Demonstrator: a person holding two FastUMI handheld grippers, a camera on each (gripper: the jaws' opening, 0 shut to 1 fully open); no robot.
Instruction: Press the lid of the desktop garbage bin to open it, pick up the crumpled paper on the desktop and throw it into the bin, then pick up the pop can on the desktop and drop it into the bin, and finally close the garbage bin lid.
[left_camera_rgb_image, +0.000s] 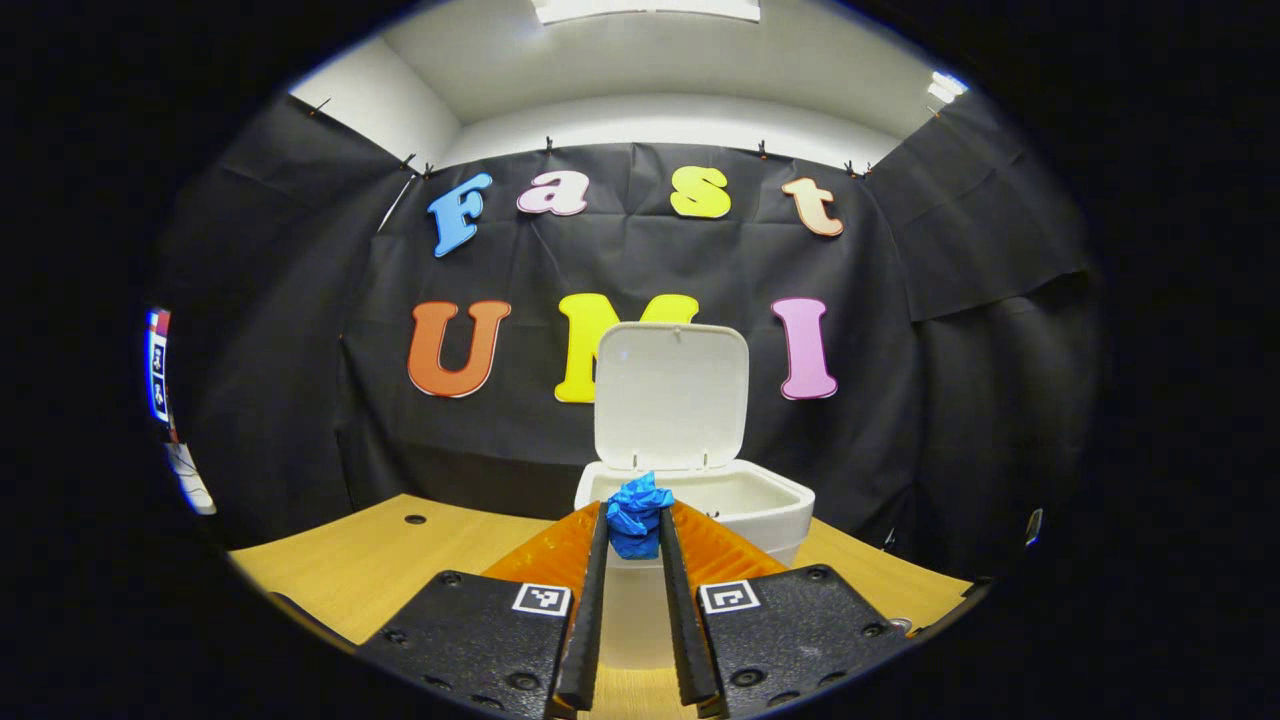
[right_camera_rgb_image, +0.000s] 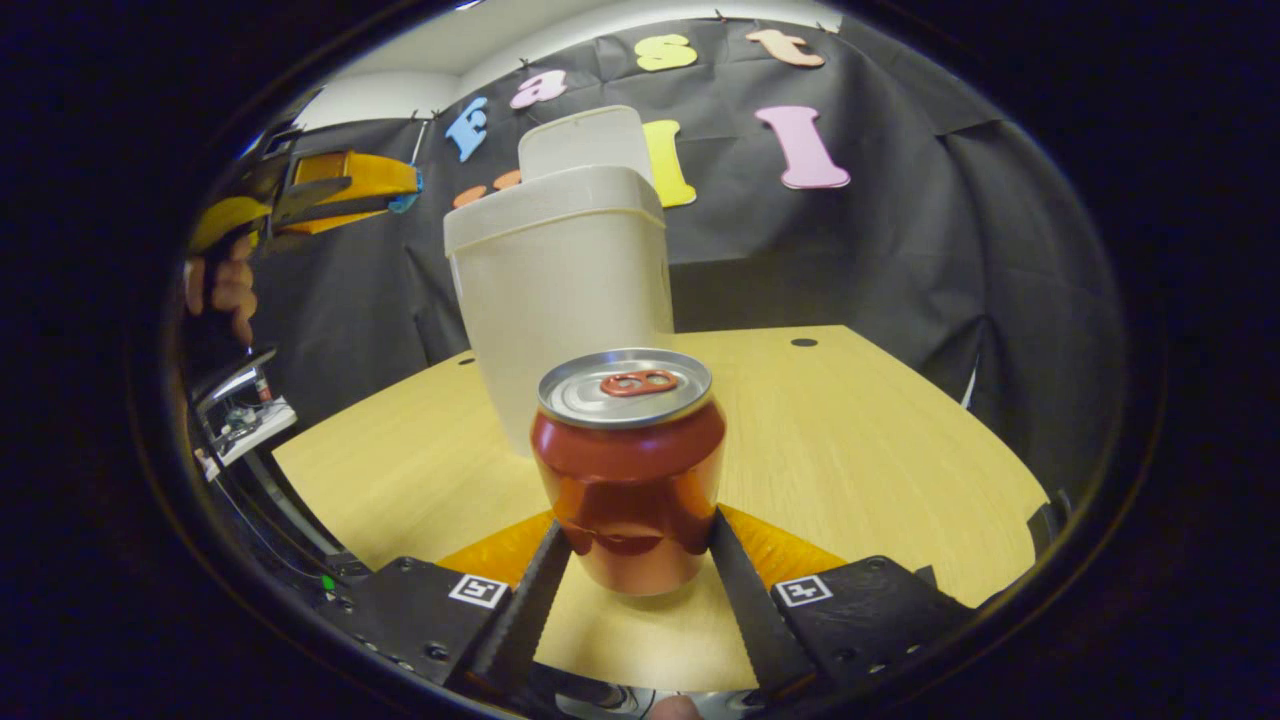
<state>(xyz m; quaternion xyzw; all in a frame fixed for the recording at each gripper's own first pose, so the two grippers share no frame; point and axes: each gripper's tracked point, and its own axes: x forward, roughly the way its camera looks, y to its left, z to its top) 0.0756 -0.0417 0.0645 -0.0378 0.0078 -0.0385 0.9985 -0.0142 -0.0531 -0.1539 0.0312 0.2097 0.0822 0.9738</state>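
The white desktop bin (left_camera_rgb_image: 775, 500) stands straight ahead in the left gripper view, its lid (left_camera_rgb_image: 670, 395) swung up and upright. My left gripper (left_camera_rgb_image: 633, 538) is shut on the blue crumpled paper (left_camera_rgb_image: 640, 500), held at the bin's near rim, level with the opening. In the right gripper view, the red pop can (right_camera_rgb_image: 628, 440) stands upright on the wooden table (right_camera_rgb_image: 860, 440), just in front of the bin (right_camera_rgb_image: 560, 270). My right gripper (right_camera_rgb_image: 637, 528) has a finger pressed on each side of the can's lower half. The left gripper (right_camera_rgb_image: 350, 190) appears far off at upper left, held by a hand (right_camera_rgb_image: 225, 285).
The table has a small round hole (left_camera_rgb_image: 414, 519) at its left rear and another hole (right_camera_rgb_image: 803, 342) at its right rear. Metal gear (right_camera_rgb_image: 240, 415) sits off the table's left edge in the right gripper view. Black cloth walls close in the table behind.
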